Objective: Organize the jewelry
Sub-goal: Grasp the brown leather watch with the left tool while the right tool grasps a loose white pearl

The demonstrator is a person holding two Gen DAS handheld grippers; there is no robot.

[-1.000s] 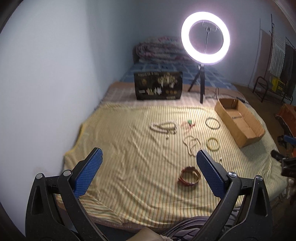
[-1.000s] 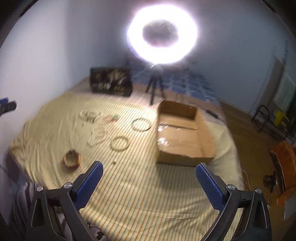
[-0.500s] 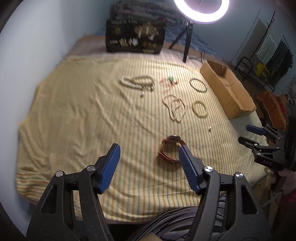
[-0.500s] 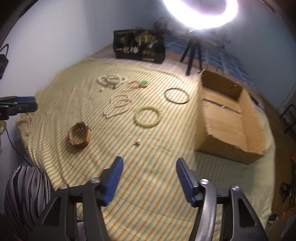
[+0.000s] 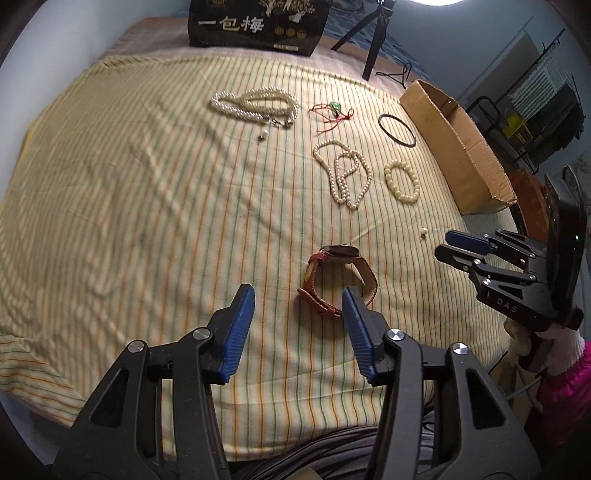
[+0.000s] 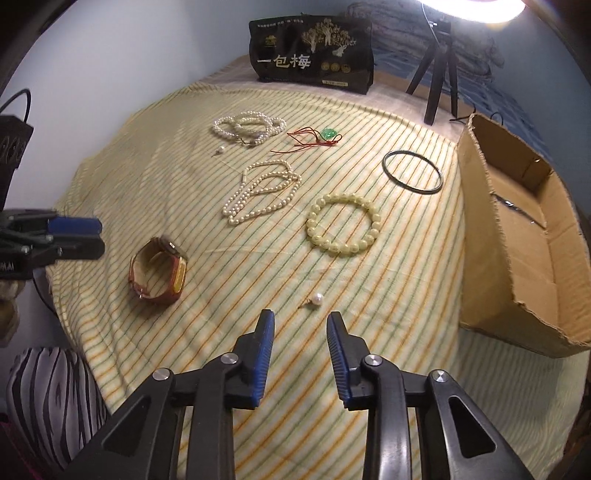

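Jaws of both grippers are narrowing on nothing, having dropped toward the bed: left gripper [image 5: 297,325] beside the watch [image 5: 338,280] at frame centre, right gripper [image 6: 300,349] below the pearl earring [image 6: 317,299], so pickups look imminent.

A black glossy packaging bag [image 6: 312,55] printed with pale gold trees stands upright at the far edge of the bed, and bears three large white Chinese characters, "一包梅", across its front. Below and beside them sit small gold round seals and a pale label strip at the bottom edge, but their print is too small to read. In the left wrist view the same characters show on the bag [image 5: 256,24]. The black plastic body of the right claw [image 5: 466,250] carries the raised letters "DAS". Nothing else is readable.
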